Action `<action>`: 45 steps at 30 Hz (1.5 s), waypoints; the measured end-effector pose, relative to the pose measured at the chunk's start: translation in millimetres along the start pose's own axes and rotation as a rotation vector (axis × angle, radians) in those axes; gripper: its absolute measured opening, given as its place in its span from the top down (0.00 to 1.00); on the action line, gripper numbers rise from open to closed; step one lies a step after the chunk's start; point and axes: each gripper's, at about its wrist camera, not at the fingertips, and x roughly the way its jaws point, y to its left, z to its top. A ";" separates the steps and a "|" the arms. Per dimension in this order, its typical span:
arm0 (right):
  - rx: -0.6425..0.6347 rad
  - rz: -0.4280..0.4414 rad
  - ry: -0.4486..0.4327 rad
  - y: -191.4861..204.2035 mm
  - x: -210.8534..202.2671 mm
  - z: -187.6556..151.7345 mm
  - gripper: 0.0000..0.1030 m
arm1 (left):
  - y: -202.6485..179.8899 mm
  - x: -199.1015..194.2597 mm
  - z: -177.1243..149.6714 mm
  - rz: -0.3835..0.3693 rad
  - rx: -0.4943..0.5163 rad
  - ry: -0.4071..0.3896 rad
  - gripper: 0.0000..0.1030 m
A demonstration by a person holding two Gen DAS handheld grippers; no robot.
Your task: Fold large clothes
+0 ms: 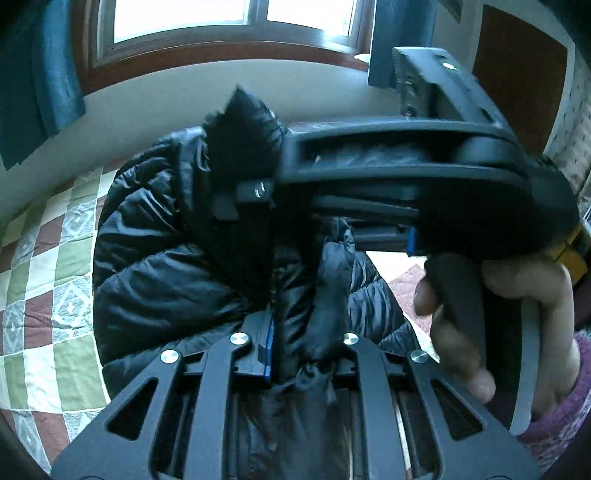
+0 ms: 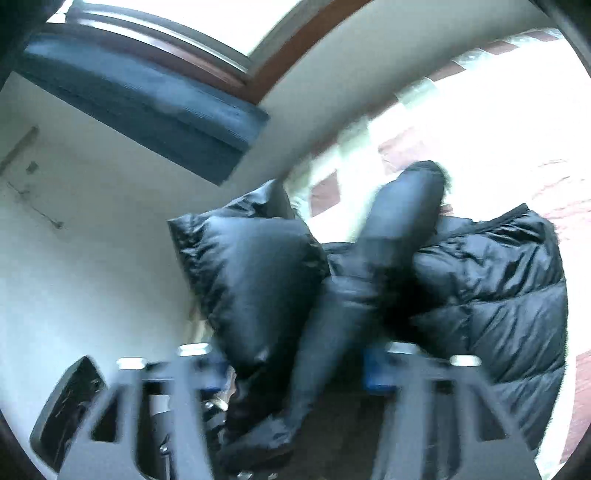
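A black puffer jacket (image 1: 159,266) with a fur-trimmed hood is held up above a patchwork quilt (image 1: 48,295). My left gripper (image 1: 295,350) is shut on a fold of the jacket near its zipper edge. My right gripper (image 1: 255,192) crosses the left wrist view from the right, shut on the jacket's furry hood edge. In the blurred right wrist view the jacket (image 2: 491,280) hangs from my right gripper (image 2: 295,365), with fabric bunched between the fingers. A hand (image 1: 491,306) in a purple sleeve holds the right gripper's handle.
The quilted bed (image 2: 461,122) lies under the jacket, against a white wall (image 1: 155,99). A wood-framed window (image 1: 229,29) with blue curtains (image 1: 40,81) is above. A brown door (image 1: 517,70) stands at the right.
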 end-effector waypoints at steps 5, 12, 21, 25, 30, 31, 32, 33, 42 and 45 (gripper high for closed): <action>0.005 -0.032 -0.022 -29.9 -3.1 4.8 0.78 | -5.3 -21.8 -14.9 -0.086 0.053 -0.059 0.57; 0.068 -0.095 -0.022 -78.7 -4.6 8.9 0.82 | 35.4 -72.4 -51.2 -0.159 -0.038 -0.173 0.39; 0.241 -0.061 0.000 -156.3 10.8 2.6 0.82 | 91.5 -27.7 -81.6 -0.138 -0.177 -0.090 0.29; 0.260 -0.042 0.008 -165.0 10.7 0.5 0.82 | 83.4 -12.7 -83.1 -0.165 -0.191 -0.075 0.27; 0.298 -0.016 0.012 -154.9 -15.0 -8.4 0.64 | 86.0 -6.2 -85.2 -0.161 -0.188 -0.076 0.27; 0.301 0.008 0.010 -148.9 -24.2 -13.8 0.52 | 86.5 -4.7 -85.3 -0.163 -0.190 -0.075 0.27; 0.296 0.025 0.012 -144.2 -32.7 -20.1 0.46 | 87.6 -3.6 -85.3 -0.164 -0.190 -0.074 0.27; 0.279 0.038 0.019 -135.9 -41.7 -27.5 0.39 | 88.2 -2.7 -85.3 -0.165 -0.189 -0.073 0.27; 0.163 0.022 0.126 -103.5 -60.1 -84.1 0.34 | 81.3 3.1 -79.7 -0.173 -0.181 -0.077 0.27; 0.157 -0.012 0.121 -115.6 -61.5 -97.6 0.66 | 77.8 9.2 -77.8 -0.181 -0.170 -0.065 0.27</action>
